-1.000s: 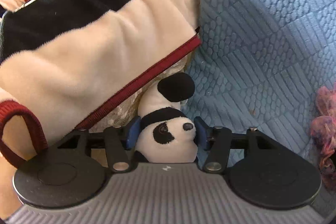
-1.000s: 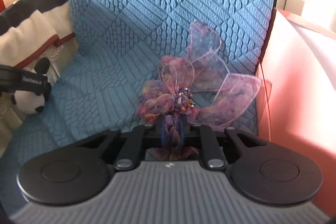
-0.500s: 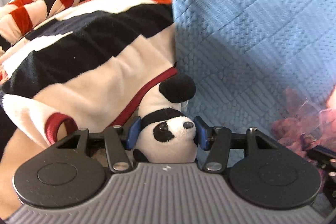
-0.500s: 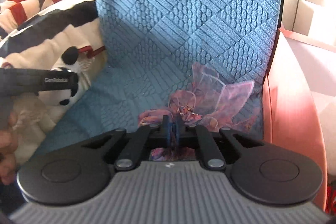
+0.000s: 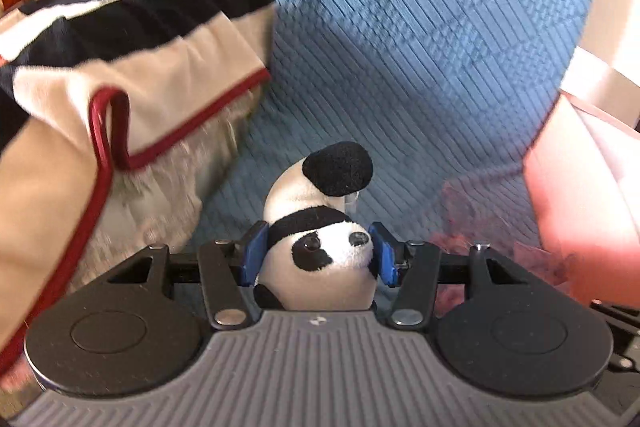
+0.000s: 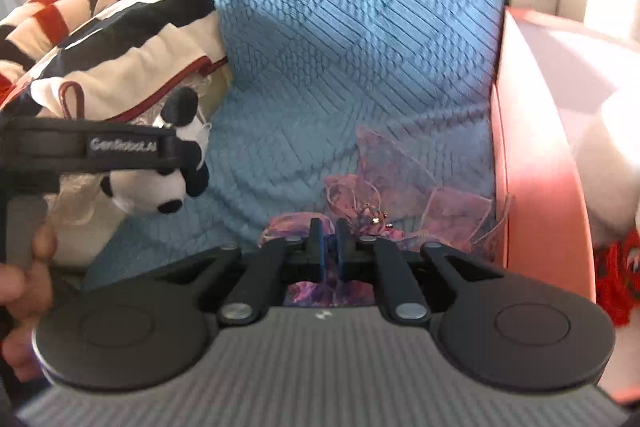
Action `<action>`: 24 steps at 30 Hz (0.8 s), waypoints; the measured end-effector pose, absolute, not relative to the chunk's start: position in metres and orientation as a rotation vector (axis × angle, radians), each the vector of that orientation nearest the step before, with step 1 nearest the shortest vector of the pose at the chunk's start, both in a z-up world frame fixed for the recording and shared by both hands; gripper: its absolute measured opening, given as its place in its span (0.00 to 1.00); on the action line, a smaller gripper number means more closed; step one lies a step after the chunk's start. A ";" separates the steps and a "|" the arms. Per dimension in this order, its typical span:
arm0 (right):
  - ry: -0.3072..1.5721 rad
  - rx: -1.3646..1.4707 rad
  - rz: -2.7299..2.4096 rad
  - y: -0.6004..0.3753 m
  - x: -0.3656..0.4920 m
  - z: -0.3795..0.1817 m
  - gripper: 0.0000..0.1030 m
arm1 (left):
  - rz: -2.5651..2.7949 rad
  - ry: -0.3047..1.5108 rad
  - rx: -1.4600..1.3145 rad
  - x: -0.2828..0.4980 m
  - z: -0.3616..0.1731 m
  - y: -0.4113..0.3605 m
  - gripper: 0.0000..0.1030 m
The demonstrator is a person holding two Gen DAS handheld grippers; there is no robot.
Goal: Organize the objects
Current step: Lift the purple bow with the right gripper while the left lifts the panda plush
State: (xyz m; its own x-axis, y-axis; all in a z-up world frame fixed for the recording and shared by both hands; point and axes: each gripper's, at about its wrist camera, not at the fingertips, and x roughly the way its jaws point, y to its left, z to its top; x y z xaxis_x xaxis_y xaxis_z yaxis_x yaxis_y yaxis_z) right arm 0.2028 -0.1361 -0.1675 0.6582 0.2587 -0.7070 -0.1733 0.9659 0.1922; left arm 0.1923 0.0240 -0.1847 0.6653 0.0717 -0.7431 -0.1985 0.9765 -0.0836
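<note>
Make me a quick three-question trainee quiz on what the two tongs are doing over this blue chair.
1. True or false: the left tongs grip the panda by its head.
2. What lies between the right tongs' pads? A) the panda B) a purple bow C) the striped blanket
3. Fill in: the chair cover is ____ in colour.

Key: 1 true. 2 B; those pads have just been opening slightly, with bow fabric between them. 3 blue.

Black claw [image 5: 318, 253] arms, blue pads [image 5: 256, 253], ribbed grey housing.
</note>
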 end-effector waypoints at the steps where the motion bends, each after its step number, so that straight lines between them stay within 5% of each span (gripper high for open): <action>1: 0.822 0.110 0.248 -0.136 0.202 -0.168 0.18 | 0.144 0.839 -0.171 0.190 -0.186 0.024 0.59; 3: 0.829 0.110 0.268 -0.135 0.203 -0.170 0.24 | 0.138 0.852 -0.179 0.188 -0.191 0.023 0.59; 7: 0.800 0.106 0.267 -0.134 0.204 -0.173 0.73 | 0.134 0.869 -0.196 0.190 -0.197 0.027 0.59; 9: 0.805 0.091 0.253 -0.133 0.207 -0.176 0.82 | 0.139 0.876 -0.211 0.192 -0.201 0.031 0.59; 24: 0.936 -0.060 0.212 -0.115 0.228 -0.217 0.80 | 0.145 0.894 -0.239 0.201 -0.200 0.043 0.59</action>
State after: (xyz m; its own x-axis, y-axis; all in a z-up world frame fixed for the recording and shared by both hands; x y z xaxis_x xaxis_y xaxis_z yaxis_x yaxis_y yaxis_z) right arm 0.2281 -0.1151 -0.2175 0.5740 0.1546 -0.8041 -0.2063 0.9776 0.0407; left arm 0.2010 0.0434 -0.1995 0.6191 0.0255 -0.7849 -0.2241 0.9636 -0.1454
